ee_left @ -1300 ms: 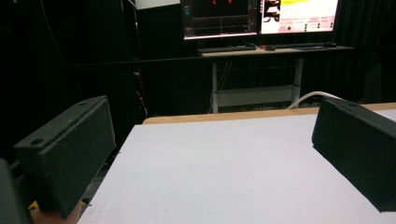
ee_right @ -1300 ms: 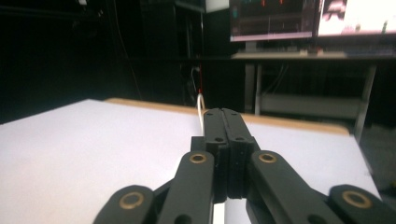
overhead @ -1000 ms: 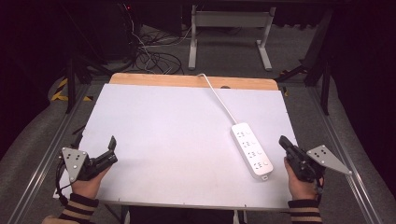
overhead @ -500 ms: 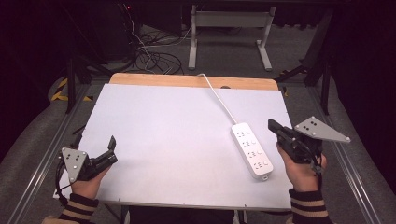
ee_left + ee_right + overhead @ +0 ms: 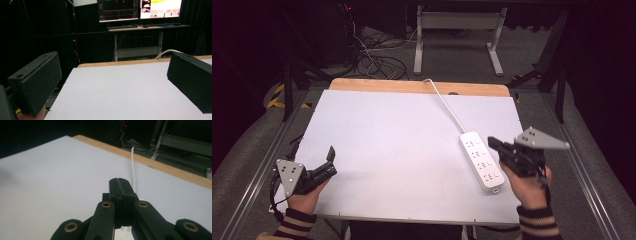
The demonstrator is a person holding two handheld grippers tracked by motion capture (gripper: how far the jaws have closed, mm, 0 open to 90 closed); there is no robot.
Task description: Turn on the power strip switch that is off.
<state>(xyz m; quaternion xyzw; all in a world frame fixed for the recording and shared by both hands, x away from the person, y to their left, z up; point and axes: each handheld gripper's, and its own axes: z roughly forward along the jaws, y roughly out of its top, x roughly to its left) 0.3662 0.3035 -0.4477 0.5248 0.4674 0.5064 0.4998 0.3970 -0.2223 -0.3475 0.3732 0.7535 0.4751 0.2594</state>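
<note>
- While the right gripper (image 5: 493, 143) hangs raised just beside the power strip (image 5: 481, 161), we judge the step in hand to be the approach to that strip, with nothing gripped yet
- Our right gripper's jaws are pressed flat together with nothing between them, which is plain in the right gripper view (image 5: 119, 185)
- Our left gripper (image 5: 330, 161) sits low at the near left corner of the table (image 5: 387, 135), well apart from the strip; its jaws stand wide and empty, each pad (image 5: 37, 80) far out at one side of the left gripper view
- Next move, as we judge it: the right jaws must spread before they can take the strip or its cord, then come down onto it; pressing a switch or nudging the strip could be done with the jaws as they are
- Power strip: white, long, slim, flat on the white table top at the right side, lying at a slant with its near end toward the front edge
- Several socket rows on its top face, small round buttons along one side, too small for us to read more
- White cord (image 5: 447, 102) runs from its far end up across the table and over the wooden back edge (image 5: 412, 86); same cord shows ahead of the closed jaws in the right gripper view (image 5: 133, 167)
- No plug is in any socket as far as we can tell
</note>
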